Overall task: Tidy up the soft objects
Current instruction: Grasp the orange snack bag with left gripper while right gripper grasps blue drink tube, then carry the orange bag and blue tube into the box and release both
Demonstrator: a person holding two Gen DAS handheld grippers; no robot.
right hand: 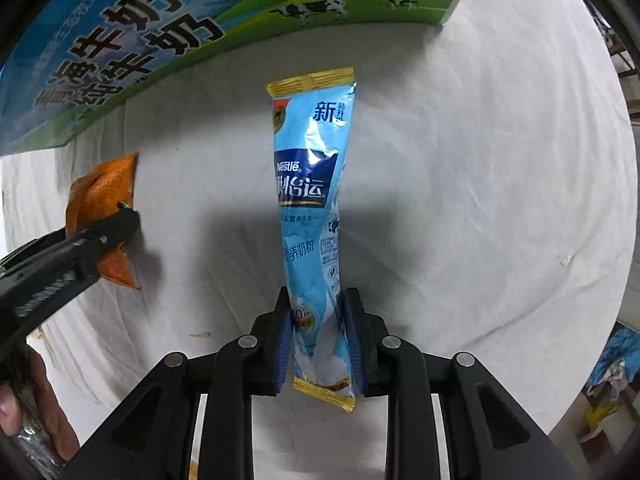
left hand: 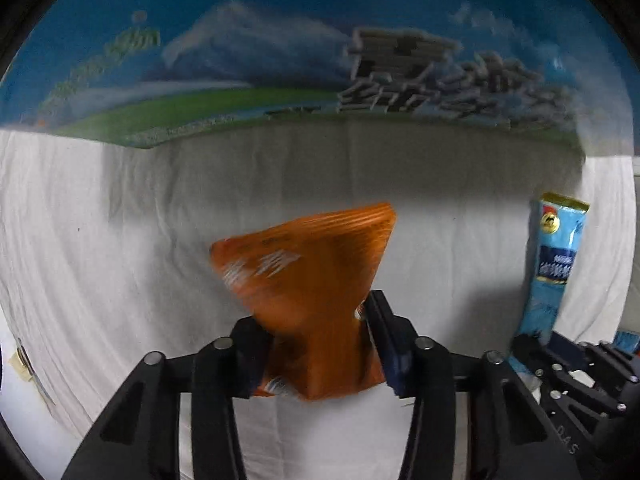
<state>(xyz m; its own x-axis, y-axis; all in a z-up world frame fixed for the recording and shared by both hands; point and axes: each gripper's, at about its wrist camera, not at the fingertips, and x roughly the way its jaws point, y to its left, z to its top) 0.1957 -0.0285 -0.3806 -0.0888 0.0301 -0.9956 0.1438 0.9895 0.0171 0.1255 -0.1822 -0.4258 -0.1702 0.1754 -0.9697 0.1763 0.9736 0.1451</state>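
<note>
My left gripper (left hand: pixel 316 344) is shut on an orange packet (left hand: pixel 312 272) and holds it above the white cloth; the packet is motion-blurred. The same packet (right hand: pixel 100 200) and left gripper (right hand: pixel 120 220) show at the left of the right wrist view. My right gripper (right hand: pixel 318 340) is shut on the lower end of a long light-blue Nestle milk powder sachet (right hand: pixel 312 184), which stands up from the jaws over the cloth. That sachet (left hand: pixel 554 256) also shows at the right of the left wrist view, with the right gripper (left hand: pixel 532 344) below it.
A large blue and green milk carton box (left hand: pixel 260 60) stands at the back of the white cloth-covered table (left hand: pixel 100 220); it also shows in the right wrist view (right hand: pixel 120 40). Blue clutter (right hand: pixel 616 356) lies beyond the table's right edge.
</note>
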